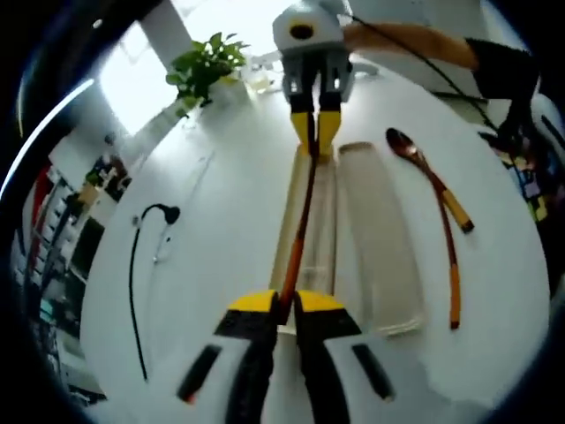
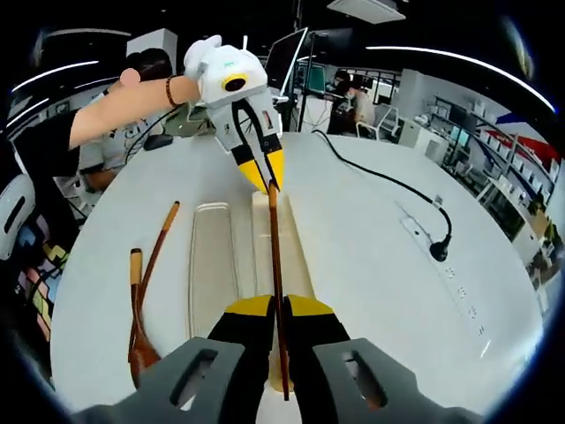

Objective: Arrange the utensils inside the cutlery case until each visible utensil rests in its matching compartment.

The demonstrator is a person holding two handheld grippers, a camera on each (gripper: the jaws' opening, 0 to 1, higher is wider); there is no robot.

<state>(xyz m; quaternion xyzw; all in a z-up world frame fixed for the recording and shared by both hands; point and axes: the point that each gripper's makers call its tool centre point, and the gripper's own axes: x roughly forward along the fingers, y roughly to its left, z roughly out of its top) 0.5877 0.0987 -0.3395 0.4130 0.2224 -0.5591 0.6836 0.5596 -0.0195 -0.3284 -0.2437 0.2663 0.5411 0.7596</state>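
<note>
- Left of frame in the right gripper view: a glossy brown spoon (image 2: 137,331) and a thin chopstick (image 2: 157,243) lay on the white table (image 2: 371,265).
- Centre: the translucent cutlery case (image 2: 214,265) held two long compartments.
- Above one, the left gripper (image 1: 289,305) and right gripper (image 2: 279,309) each pinched an end of a slim reddish-brown chopstick (image 1: 301,221).

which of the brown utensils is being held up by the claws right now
The chopstick over the case's compartment, pinched at both ends; the spoon and other chopstick lie on the table.
</note>
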